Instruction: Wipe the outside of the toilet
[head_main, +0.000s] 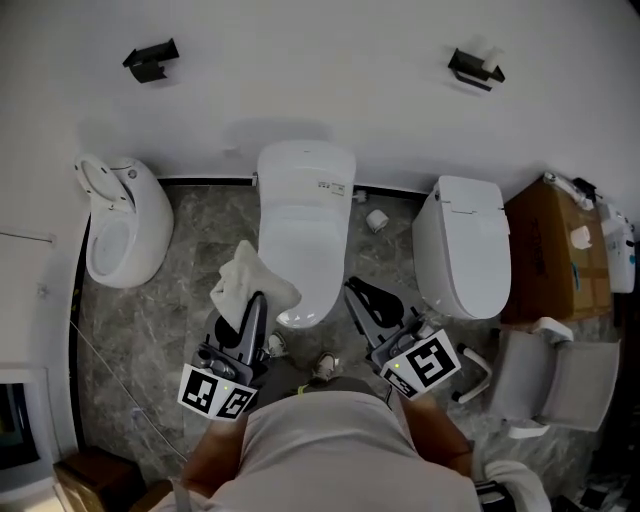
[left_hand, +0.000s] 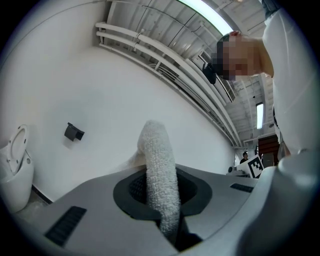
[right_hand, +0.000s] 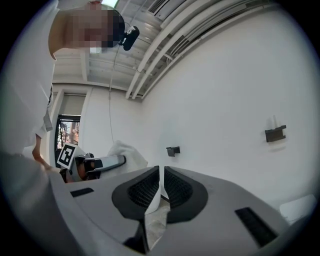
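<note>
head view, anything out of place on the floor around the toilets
A small white roll, probably toilet paper, lies loose on the floor between the middle toilet and the right toilet, near the wall. Nothing looks spilled or broken.

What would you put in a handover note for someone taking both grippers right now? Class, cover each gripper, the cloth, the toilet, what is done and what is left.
Left gripper: shut on the white cloth, which bunches up past the jaws.
Right gripper: jaws close together with nothing between them, held near the toilet's front right.
Middle toilet: lid down, straight ahead. The cloth is at its front left side; contact unclear.
Done: cloth gripped and at the toilet; no wiped area can be told.
Left: wipe the outside, probably the left side first, then round the front and right.
</note>
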